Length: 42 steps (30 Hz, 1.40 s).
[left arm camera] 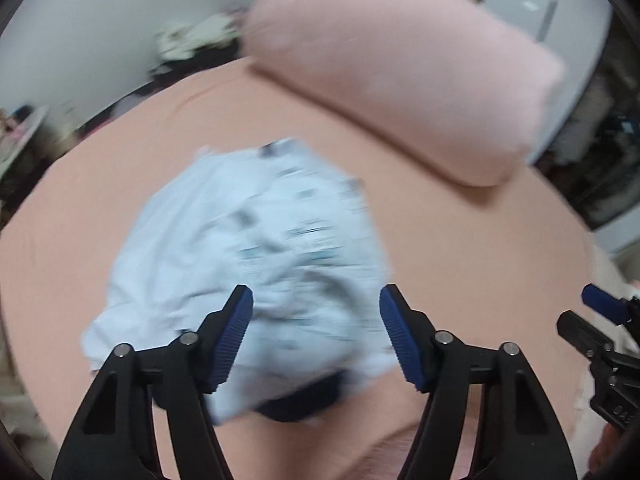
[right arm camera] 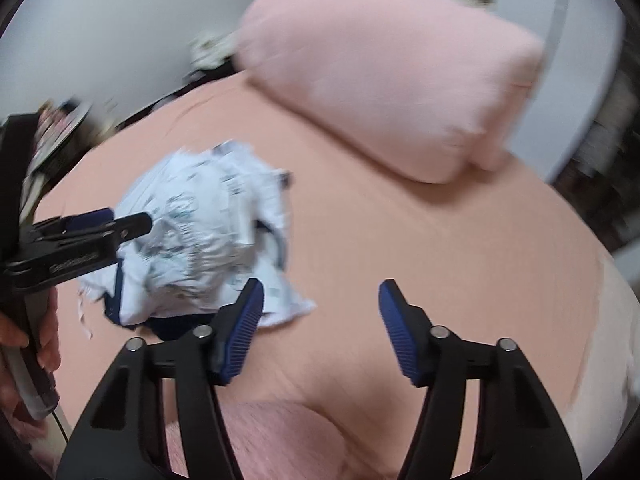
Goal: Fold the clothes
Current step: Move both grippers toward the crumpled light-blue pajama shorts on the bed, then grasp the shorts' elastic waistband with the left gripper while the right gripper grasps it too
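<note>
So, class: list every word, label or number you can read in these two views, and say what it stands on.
Raised lettering on the side of the black plastic left gripper: too blurred to read.
Dark print on the crumpled white garment lying on the peach bed sheet: too blurred to read.
Nothing else carries text.

Pale blue garment showing on peach bed

The garment is showing dark print and navy trim; beyond it, a pink pillow is lying on the peach bed.

One crumpled white printed garment – one pink pillow – one peach-sheeted bed – two grippers: left gripper, right gripper.
</note>
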{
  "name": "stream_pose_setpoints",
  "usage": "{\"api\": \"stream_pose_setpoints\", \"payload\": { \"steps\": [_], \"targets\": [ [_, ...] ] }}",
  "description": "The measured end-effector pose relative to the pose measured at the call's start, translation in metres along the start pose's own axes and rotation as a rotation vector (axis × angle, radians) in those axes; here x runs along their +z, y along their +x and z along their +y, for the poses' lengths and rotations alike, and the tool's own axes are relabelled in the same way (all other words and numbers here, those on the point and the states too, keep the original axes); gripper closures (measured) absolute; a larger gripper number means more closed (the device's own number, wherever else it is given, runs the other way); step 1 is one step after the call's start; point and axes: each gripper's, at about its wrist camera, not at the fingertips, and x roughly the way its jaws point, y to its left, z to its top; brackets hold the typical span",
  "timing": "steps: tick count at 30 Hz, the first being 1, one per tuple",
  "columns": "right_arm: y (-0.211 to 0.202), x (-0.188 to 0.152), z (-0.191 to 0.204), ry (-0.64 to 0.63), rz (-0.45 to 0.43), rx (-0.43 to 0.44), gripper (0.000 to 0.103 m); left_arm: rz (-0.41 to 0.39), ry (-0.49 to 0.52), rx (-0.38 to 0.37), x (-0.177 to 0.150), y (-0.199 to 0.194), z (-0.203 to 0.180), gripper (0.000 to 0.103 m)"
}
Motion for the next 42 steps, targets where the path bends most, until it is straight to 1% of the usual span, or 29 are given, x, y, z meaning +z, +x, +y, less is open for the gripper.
{"api": "stream_pose_setpoints", "payload": {
  "steps": [2, 4, 7, 10, 12, 14, 16, 17, 19, 20, 21, 24, 27, 28, 29, 30, 31, 32, 33, 34, 35, 36, 37, 40, 42],
  "targets": [
    [0.037, 0.012, 0.015, -0.05, 0.038, 0.068, 0.046, 0.02, -0.02, 0.021, -0.007, 0.011, 0.013, 0.037],
    [0.073, 0.022, 0.031, -0.083, 0.074, 0.114, 0.046, 0.032, -0.027, 0.041, -0.015, 0.023, 0.021, 0.037],
    [0.116, 0.031, 0.045, -0.067, 0.125, 0.184, 0.046, 0.032, -0.033, 0.047, -0.019, 0.042, 0.03, 0.037],
    [0.148, 0.039, 0.059, -0.055, 0.161, 0.237, 0.041, 0.031, -0.026, 0.044, -0.018, 0.049, 0.034, 0.037],
    [0.162, 0.042, 0.067, -0.067, 0.173, 0.252, 0.035, 0.037, 0.006, 0.08, -0.017, 0.053, 0.033, 0.034],
    [0.176, 0.044, 0.072, -0.085, 0.202, 0.243, 0.034, 0.054, 0.029, 0.105, -0.017, 0.059, 0.034, 0.033],
    [0.191, 0.046, 0.078, -0.103, 0.23, 0.234, 0.034, 0.08, 0.002, 0.072, -0.022, 0.06, 0.041, 0.032],
    [0.198, 0.046, 0.08, -0.112, 0.244, 0.229, 0.035, 0.085, -0.005, 0.068, -0.025, 0.059, 0.044, 0.032],
    [0.196, 0.048, 0.078, -0.082, 0.234, 0.262, 0.035, 0.078, 0.026, 0.11, -0.03, 0.059, 0.048, 0.032],
    [0.19, 0.049, 0.076, -0.066, 0.213, 0.282, 0.035, 0.072, 0.034, 0.128, -0.032, 0.06, 0.051, 0.032],
    [0.185, 0.05, 0.075, -0.066, 0.195, 0.29, 0.034, 0.074, 0.022, 0.129, -0.032, 0.062, 0.055, 0.032],
    [0.179, 0.05, 0.082, -0.107, 0.18, 0.281, 0.031, 0.079, -0.036, 0.099, -0.029, 0.069, 0.065, 0.032],
    [0.182, 0.047, 0.092, -0.147, 0.198, 0.244, 0.03, 0.056, -0.022, 0.071, -0.025, 0.076, 0.061, 0.032],
    [0.187, 0.046, 0.094, -0.144, 0.21, 0.231, 0.03, 0.052, -0.003, 0.076, -0.023, 0.078, 0.056, 0.032],
    [0.194, 0.045, 0.093, -0.133, 0.223, 0.222, 0.033, 0.048, 0.019, 0.083, -0.022, 0.079, 0.05, 0.032],
    [0.201, 0.045, 0.09, -0.119, 0.241, 0.207, 0.049, 0.055, 0.043, 0.093, -0.02, 0.085, 0.046, 0.034],
    [0.208, 0.045, 0.084, -0.097, 0.257, 0.178, 0.06, 0.069, 0.057, 0.092, -0.018, 0.091, 0.043, 0.041],
    [0.214, 0.043, 0.078, -0.073, 0.269, 0.14, 0.078, 0.1, 0.06, 0.065, -0.016, 0.097, 0.041, 0.061],
    [0.216, 0.044, 0.069, -0.041, 0.265, 0.097, 0.081, 0.133, 0.052, 0.004, -0.012, 0.1, 0.037, 0.085],
    [0.212, 0.046, 0.058, -0.005, 0.243, 0.066, 0.083, 0.166, 0.042, -0.064, -0.008, 0.101, 0.033, 0.089],
    [0.206, 0.047, 0.047, 0.021, 0.217, 0.048, 0.086, 0.159, 0.05, -0.091, -0.006, 0.097, 0.028, 0.089],
    [0.198, 0.049, 0.037, 0.039, 0.191, 0.031, 0.089, 0.13, 0.084, -0.113, -0.002, 0.087, 0.017, 0.09],
    [0.188, 0.05, 0.027, 0.05, 0.166, 0.008, 0.09, 0.097, 0.123, -0.135, 0.002, 0.075, 0.006, 0.09],
    [0.149, 0.051, -0.004, 0.095, 0.085, -0.053, 0.091, 0.038, 0.216, -0.236, 0.012, 0.041, -0.03, 0.09],
    [0.11, 0.046, -0.027, 0.155, 0.025, -0.072, 0.091, 0.008, 0.269, -0.304, 0.016, 0.021, -0.053, 0.09]
  ]
}}
